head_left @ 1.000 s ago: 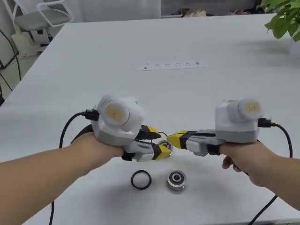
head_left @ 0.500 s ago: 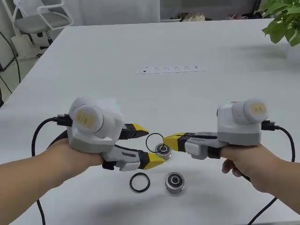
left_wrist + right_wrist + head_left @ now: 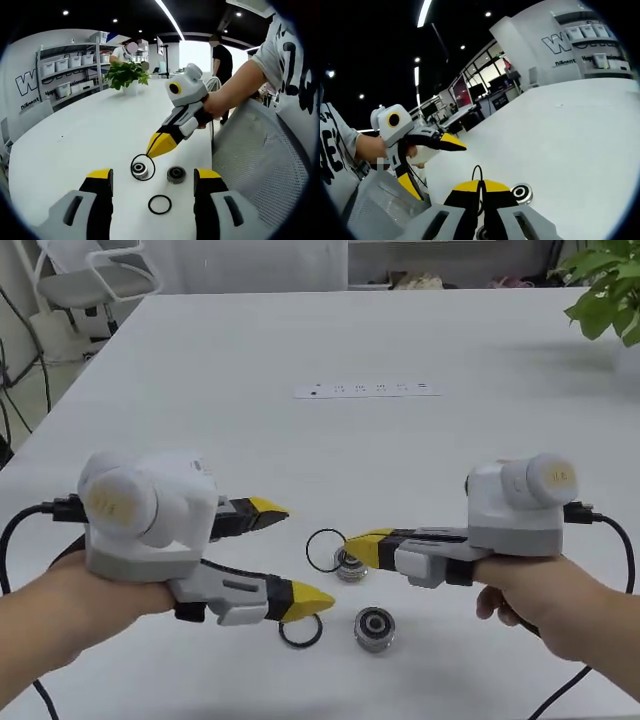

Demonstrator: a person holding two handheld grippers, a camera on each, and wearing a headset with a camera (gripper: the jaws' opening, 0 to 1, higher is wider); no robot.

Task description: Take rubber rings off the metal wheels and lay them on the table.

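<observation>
Bright, even indoor light falls on a white table (image 3: 450,330), sharp in the head view. Soft, faint shadows lie beneath the left gripper (image 3: 292,552) fingers. Both gripper views curve heavily toward their edges, where ceiling strip lights (image 3: 167,17) glare against darkness.

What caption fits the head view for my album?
Right tongs pinch a rubber ring by a metal wheel, left tongs open, a loose ring and bare wheel nearby.
</observation>
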